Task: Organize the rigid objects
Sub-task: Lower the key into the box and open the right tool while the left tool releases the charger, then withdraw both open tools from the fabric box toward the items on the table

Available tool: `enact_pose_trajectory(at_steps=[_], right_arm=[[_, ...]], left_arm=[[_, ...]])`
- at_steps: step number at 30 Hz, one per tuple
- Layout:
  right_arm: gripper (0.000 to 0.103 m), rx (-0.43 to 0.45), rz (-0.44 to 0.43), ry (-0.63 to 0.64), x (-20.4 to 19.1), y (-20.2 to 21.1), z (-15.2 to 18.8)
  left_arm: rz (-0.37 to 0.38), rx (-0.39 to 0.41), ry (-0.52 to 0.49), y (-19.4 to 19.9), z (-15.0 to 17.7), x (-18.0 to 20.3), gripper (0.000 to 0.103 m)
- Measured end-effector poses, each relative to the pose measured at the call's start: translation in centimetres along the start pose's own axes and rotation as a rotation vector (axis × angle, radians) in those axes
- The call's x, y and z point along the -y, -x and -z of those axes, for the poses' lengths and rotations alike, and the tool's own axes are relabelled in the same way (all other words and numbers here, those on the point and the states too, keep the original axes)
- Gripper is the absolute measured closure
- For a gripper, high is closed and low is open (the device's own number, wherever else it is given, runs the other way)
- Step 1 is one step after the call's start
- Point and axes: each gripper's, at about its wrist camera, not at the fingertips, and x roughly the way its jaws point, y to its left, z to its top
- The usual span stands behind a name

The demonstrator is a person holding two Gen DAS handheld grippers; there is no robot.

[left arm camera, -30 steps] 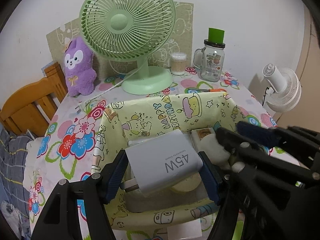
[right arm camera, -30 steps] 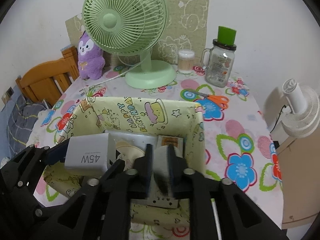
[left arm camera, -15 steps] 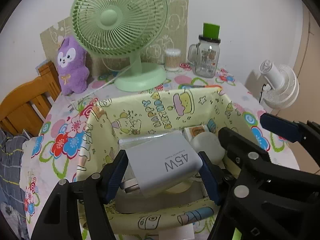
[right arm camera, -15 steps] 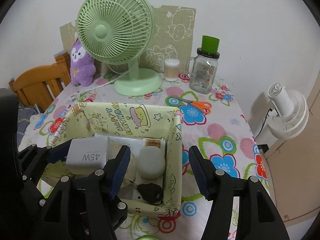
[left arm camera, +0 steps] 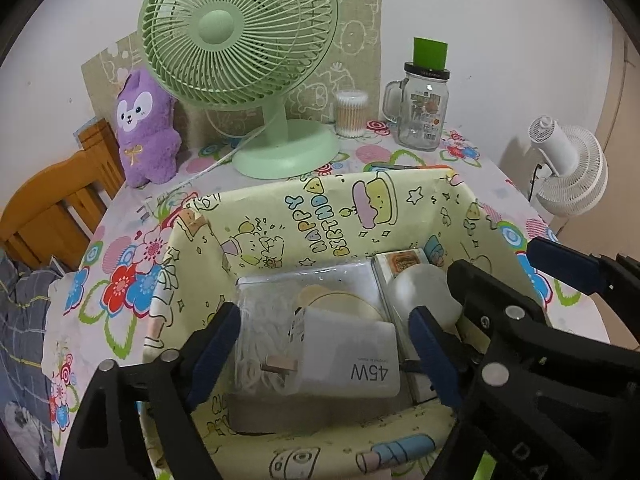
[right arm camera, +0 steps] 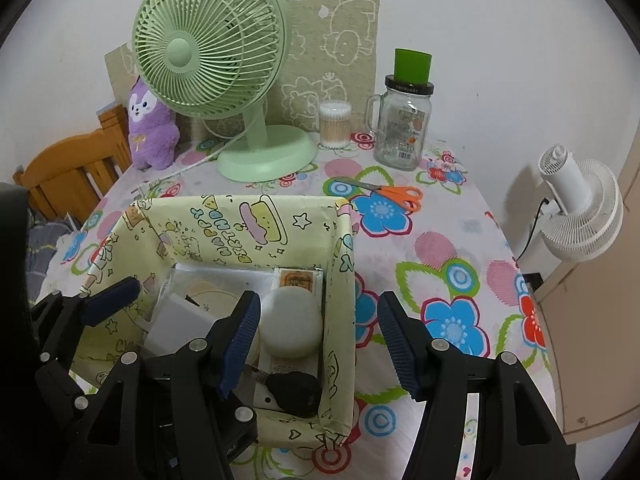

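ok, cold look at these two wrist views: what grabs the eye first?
The big green desk fan at the back of the floral table, beside a purple plush toy. Nearer the cameras, the yellow cartoon-print box holds a white 45W charger and a pale round puck. The left gripper has just been opening, the charger lying loose between its pads.

Charger (left arm camera: 348, 354) in box (left arm camera: 280, 216), left of puck (right arm camera: 291, 322); fan (right arm camera: 224, 64) behind box.
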Motion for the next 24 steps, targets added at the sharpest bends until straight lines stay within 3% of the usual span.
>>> enact_pose_trajectory(at_steps=[14,24], right_arm=[[0.021,0.055,0.000,-0.013,-0.2,4.0,1.7],[0.018,0.087,-0.027,-0.005,-1.0,7.1,3.6]], left_arm=[[-0.014,0.046,-0.005,4.4,1.6,0.1,0.005],[-0.040,0.061,-0.011,7.6,3.6,0.2,0.005]])
